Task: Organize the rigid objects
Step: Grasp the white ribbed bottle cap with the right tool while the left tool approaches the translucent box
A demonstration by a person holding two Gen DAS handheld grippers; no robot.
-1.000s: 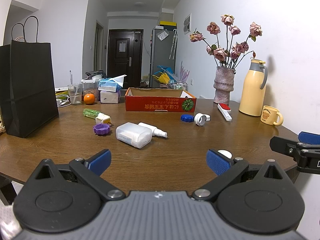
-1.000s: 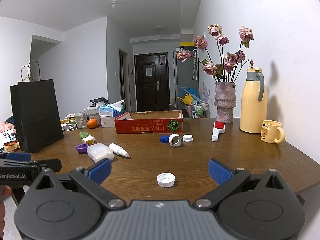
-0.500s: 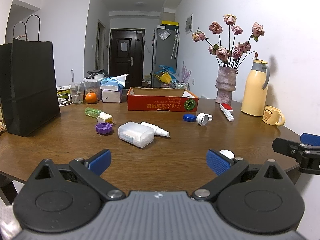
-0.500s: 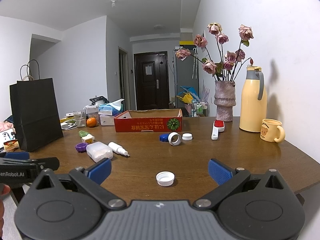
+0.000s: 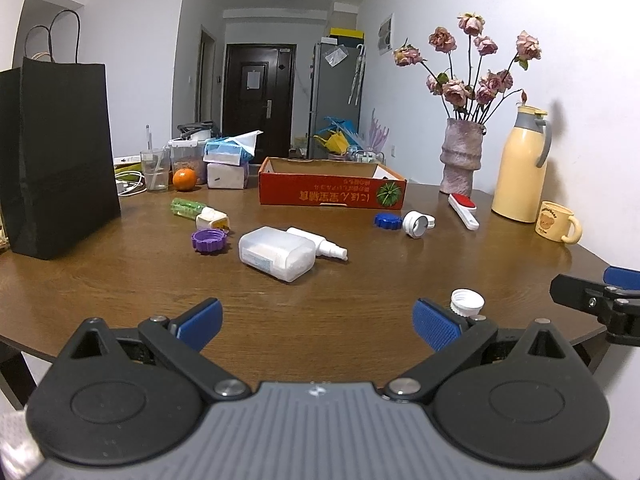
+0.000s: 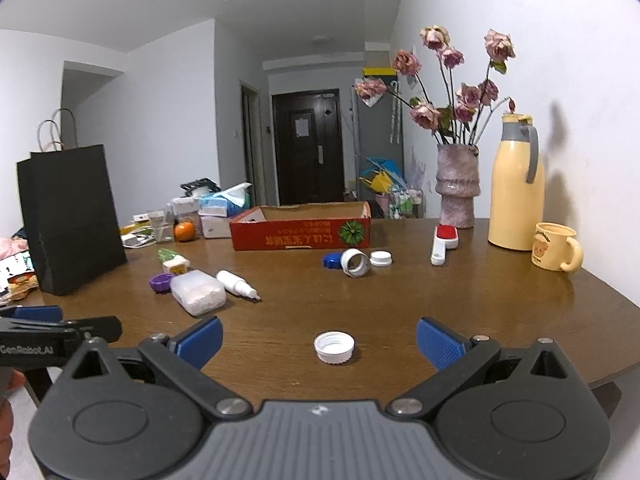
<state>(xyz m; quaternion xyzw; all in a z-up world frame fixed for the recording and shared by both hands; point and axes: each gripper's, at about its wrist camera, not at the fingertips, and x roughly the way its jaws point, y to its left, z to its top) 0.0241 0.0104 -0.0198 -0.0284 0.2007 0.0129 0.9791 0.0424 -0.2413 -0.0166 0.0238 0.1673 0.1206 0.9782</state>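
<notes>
- Right gripper (image 6: 318, 338): blue-padded fingers (image 6: 200, 336) spread wide, gripping nothing, poised low over the near edge of the wooden table (image 6: 460, 304).
- Directly between those fingers, resting on the wood: white bottle cap (image 6: 334, 347), open side up, touching neither pad.
- Left gripper (image 5: 318, 320): fingers likewise wide apart and empty; same white cap just beyond the right-hand pad in the left wrist view.
- At the left edge of the right wrist view, the side of the left gripper, lettered "GenRobot.AI".
- Farther out, mid-table: translucent plastic case (image 5: 277, 253) lying flat, white dropper bottle (image 5: 318, 242) on its side just behind it, purple cap (image 5: 209, 240) to the left, small yellow-and-white container (image 5: 212, 218) and green bottle (image 5: 187, 207) beyond that.
- Toward the right: blue cap (image 6: 332, 260), white jar (image 6: 354, 263) tipped on its side, small white lid (image 6: 381, 258), all close together; red-and-white brush (image 6: 443, 243) nearby.
- At the back: red cardboard tray (image 5: 332, 191), open-topped, printed with upside-down characters too distorted to read and a green round emblem.
- Right rear: vase of dried roses (image 6: 458, 190), yellow thermos (image 6: 516, 196), yellow mug (image 6: 556, 246) with a bear picture and unreadable lettering.
- Left rear: black paper bag (image 5: 56, 152) standing upright, an orange (image 5: 185, 179), tissue boxes (image 5: 228, 162).
</notes>
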